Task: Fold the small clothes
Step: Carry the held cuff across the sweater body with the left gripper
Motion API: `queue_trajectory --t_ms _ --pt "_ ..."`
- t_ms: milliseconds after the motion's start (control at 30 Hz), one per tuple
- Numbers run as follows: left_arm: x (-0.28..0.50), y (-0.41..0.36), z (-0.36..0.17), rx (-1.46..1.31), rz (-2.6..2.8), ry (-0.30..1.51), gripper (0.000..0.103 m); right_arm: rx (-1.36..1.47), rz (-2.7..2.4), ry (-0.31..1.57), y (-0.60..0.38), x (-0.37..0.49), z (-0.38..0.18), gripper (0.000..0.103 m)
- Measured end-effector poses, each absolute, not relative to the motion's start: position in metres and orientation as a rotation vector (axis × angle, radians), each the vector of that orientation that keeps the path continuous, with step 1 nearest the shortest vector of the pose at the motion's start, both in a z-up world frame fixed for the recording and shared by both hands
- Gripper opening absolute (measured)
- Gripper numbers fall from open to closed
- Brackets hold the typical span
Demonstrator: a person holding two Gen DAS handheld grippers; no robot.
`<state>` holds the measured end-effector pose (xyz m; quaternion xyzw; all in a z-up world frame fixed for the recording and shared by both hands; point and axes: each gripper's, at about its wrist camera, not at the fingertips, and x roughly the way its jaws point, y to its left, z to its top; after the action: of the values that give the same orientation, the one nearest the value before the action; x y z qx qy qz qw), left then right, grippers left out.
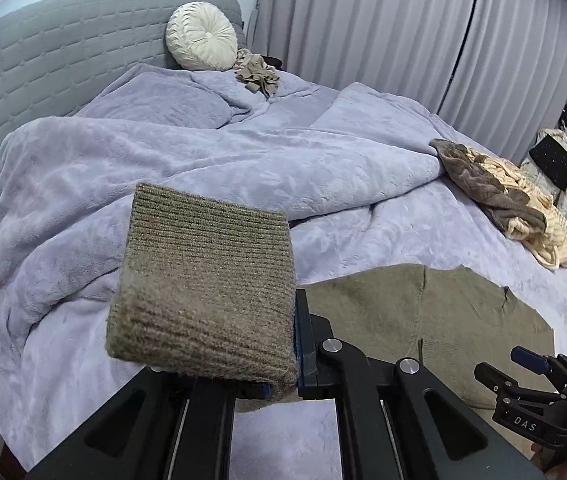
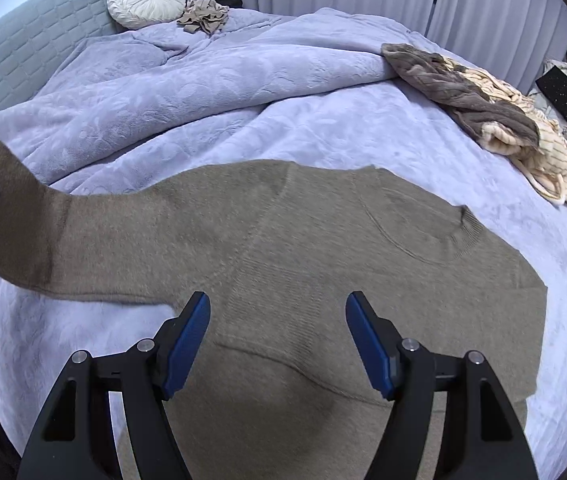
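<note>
The left gripper fingers pinched the brown knitted sweater sleeve cuff to fold it, while the right gripper fingers hung wide open, holding nothing.

The left claw grips the ribbed cuff of a taupe sweater, lifted above the lavender blanket. The right claw shows at the lower right. A round cream pillow leans against the grey headboard.
</note>
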<state>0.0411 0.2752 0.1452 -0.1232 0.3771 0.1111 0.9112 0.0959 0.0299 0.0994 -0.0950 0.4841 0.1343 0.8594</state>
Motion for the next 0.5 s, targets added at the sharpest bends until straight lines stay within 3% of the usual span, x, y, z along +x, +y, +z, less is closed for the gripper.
queue_trajectory --t_ms 500 --pt "0.069 0.161 0.161 -0.106 0.143 0.789 0.008 -0.105 0.207 1.017 -0.061 0.096 0.096 0.074"
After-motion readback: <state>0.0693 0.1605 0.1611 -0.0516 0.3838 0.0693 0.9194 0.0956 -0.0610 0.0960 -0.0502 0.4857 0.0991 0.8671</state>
